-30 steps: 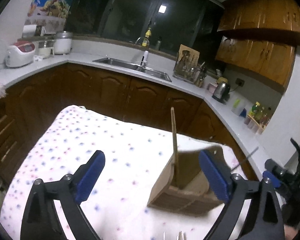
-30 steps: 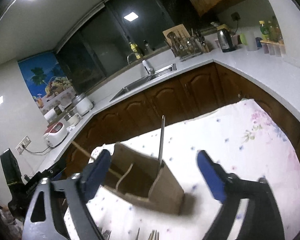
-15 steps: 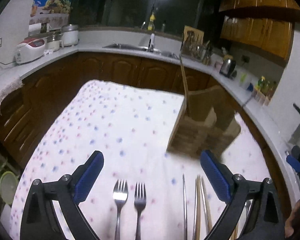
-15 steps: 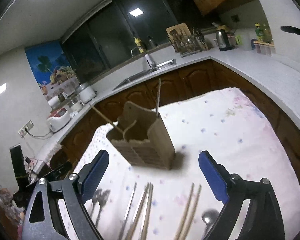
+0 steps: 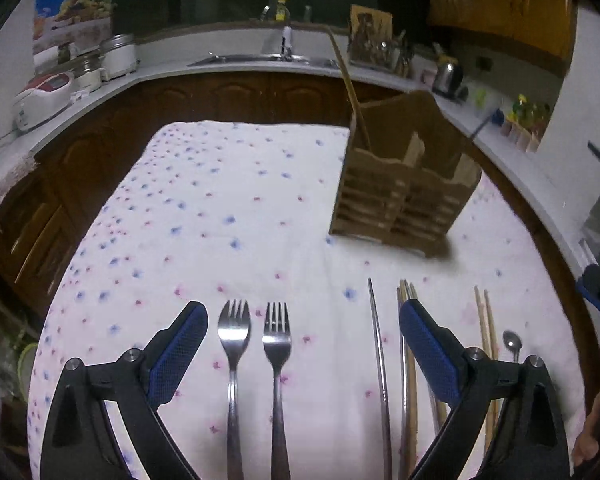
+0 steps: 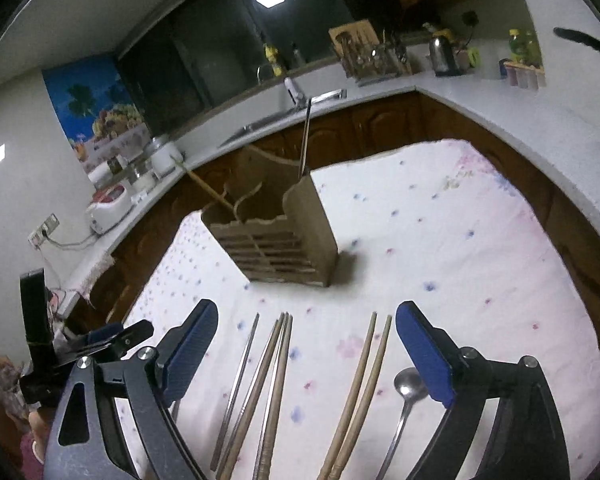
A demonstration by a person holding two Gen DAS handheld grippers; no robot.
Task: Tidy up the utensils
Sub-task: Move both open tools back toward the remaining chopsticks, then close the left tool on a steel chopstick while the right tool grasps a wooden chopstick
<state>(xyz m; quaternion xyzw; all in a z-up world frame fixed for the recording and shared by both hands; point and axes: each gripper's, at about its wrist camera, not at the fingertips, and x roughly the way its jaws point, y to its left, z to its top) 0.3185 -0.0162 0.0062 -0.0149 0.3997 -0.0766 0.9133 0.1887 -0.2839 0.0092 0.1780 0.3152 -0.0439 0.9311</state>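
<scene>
Both tools are held with their jaws spread wide and nothing between the pads: the left gripper (image 5: 303,334) hangs over two steel forks (image 5: 254,344), and the right gripper (image 6: 306,336) hangs over the chopsticks and a spoon (image 6: 408,384). The utensils are laid in a row on the near edge of a flowered tablecloth (image 5: 220,208), handles toward the cameras. From left to right, the forks are followed by a thin metal pair of chopsticks (image 6: 240,376), a darker wooden bundle (image 6: 274,368), a paler wooden pair (image 6: 364,376) and then the spoon. A slatted wooden holder (image 6: 276,240) is set farther back on the cloth, well apart from the row, and a wooden stick and a thin metal rod are already stood in it. The forks and spoon are judged stiff, smooth and fairly light, so some slipping against the pads is to be expected; they are best taken across the handle near its middle so that the head does not tip down. The wooden chopsticks are judged very light, less slippery and rigid. They lie flat on soft cloth, and a pinch low at their sides near the middle of their length is called for, with the pair kept together. The metal chopsticks are thin and slick, and a firm, square closure is needed. How many sticks make up the darker bundle cannot be told for certain, since the fisheye view blurs them where they overlap.
</scene>
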